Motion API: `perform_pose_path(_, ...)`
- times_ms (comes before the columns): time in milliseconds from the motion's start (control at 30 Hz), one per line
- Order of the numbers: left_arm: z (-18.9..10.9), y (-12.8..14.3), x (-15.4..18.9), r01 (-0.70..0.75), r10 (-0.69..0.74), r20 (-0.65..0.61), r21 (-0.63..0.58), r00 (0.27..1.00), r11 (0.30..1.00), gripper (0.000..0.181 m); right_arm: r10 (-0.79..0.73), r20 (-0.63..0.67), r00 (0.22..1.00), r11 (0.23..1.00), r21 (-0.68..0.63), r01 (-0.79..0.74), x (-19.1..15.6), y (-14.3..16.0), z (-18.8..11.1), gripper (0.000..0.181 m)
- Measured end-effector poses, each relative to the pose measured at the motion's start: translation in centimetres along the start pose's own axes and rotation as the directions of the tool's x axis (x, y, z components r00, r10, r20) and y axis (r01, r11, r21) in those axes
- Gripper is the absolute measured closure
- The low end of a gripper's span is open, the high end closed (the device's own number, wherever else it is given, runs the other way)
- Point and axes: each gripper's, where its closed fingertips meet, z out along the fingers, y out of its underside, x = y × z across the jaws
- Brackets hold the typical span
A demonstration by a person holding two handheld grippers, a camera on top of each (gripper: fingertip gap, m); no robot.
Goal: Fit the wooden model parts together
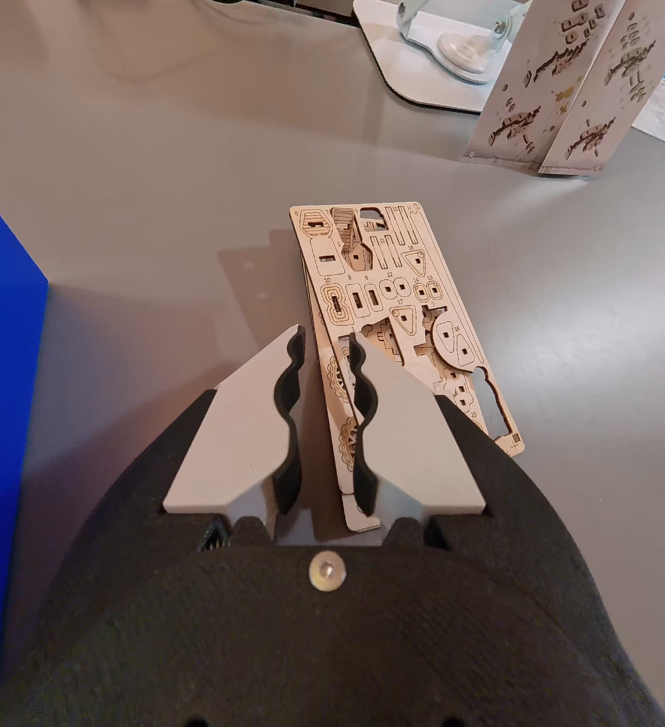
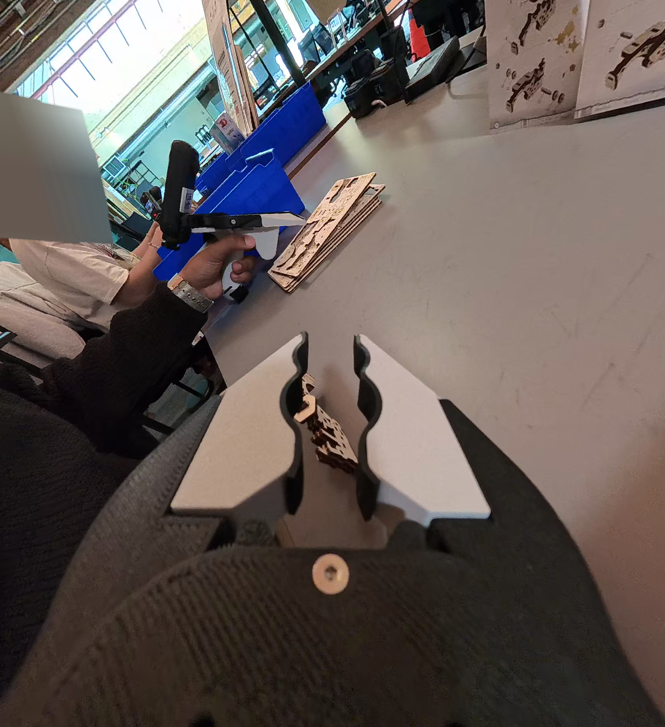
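Observation:
A stack of laser-cut wooden part sheets (image 1: 394, 299) lies on the grey table (image 1: 165, 157). My left gripper (image 1: 327, 334) is open and hovers just over the near end of the stack, holding nothing. The right wrist view shows it from the side (image 2: 291, 220) above the same stack (image 2: 327, 232), held by a hand. My right gripper (image 2: 330, 338) is open, low over the table. A small assembled wooden piece (image 2: 325, 429) sits between its fingers, running slantwise from the left pad to the right pad. The jaws are wide apart and not closed on it.
A blue bin (image 1: 0, 354) stands at the left, also in the right wrist view (image 2: 252, 189). Upright instruction sheets (image 1: 559, 98) and a white stand base (image 1: 421, 51) are at the back right. A person's dark sleeve (image 2: 126, 354) reaches over the table's left edge. My right fingertips sit around 35 cm from my left ones.

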Motion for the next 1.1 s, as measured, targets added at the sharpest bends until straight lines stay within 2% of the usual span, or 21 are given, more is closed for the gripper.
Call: perform_pose_path(1100, 0.23, 0.4, 0.32, 0.0, -0.001, -0.02, -0.026, 1.0, 1.0, 0.159, 0.029, 0.018, 0.999, 1.0, -0.001, -0.029, -0.13, 0.09, 0.01, 0.159)
